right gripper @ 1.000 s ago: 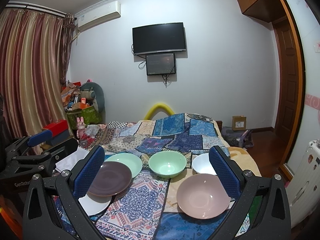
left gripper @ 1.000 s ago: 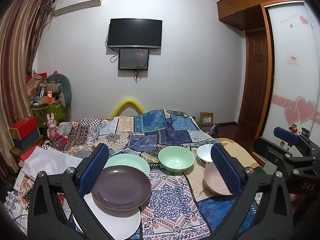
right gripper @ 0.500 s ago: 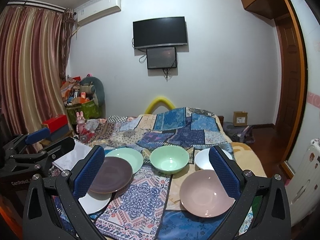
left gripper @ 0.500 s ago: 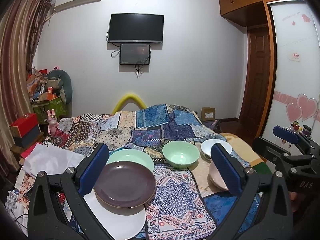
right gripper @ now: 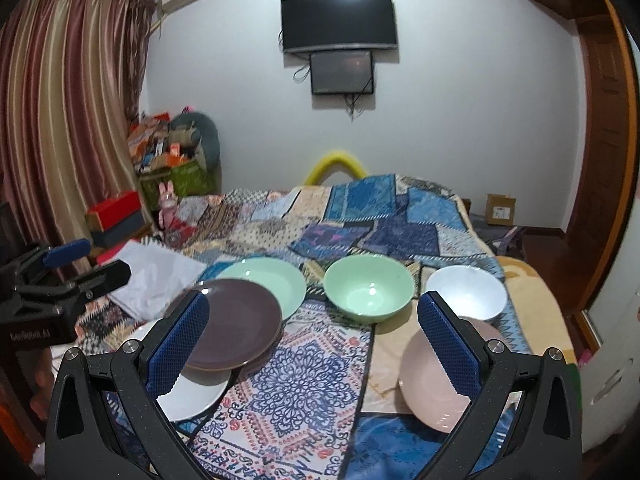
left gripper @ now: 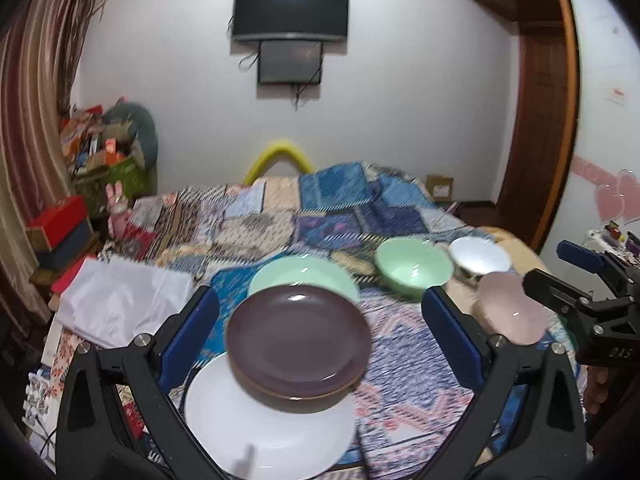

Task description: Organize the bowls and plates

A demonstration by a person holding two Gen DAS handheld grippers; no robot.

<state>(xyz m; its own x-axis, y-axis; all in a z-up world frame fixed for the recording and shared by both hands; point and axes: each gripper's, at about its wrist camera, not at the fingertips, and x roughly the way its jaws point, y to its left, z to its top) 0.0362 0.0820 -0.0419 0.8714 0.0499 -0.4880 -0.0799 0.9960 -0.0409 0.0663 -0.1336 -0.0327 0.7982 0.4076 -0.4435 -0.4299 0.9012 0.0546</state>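
Left tool [left gripper: 320, 332] moves closer over brown plate [left gripper: 298, 334], view blurred; right tool [right gripper: 312, 344] nearer pink bowl [right gripper: 432, 380]. Both spread wide, empty.

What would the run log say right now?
left tongs: open, over round dark purple plate | right tongs: open, empty | round pink bowl: untouched
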